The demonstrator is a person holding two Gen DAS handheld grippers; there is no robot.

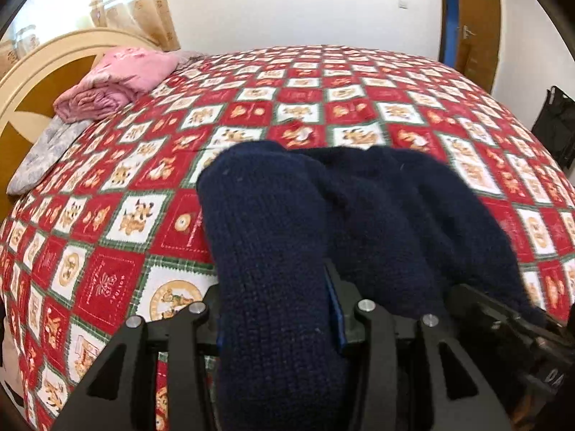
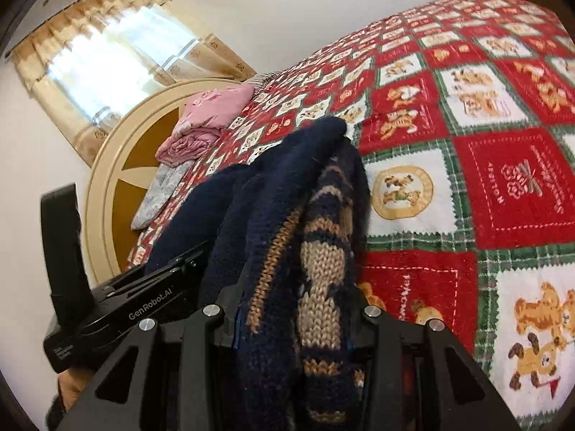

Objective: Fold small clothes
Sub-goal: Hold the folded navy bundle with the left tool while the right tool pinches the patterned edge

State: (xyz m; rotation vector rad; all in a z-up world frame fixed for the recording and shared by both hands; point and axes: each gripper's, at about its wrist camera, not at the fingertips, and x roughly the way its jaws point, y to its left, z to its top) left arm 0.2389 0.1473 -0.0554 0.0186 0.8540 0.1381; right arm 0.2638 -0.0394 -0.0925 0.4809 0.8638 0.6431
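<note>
Holding a sweater bunched above the bed, both grippers clenched on it.
Left gripper and right gripper pinch thick knit; layers could slip, spoiling the fold.

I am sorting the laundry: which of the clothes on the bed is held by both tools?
The navy knitted sweater, clamped in the left tool and right tool. The folded pink garment lies untouched near the headboard.
</note>
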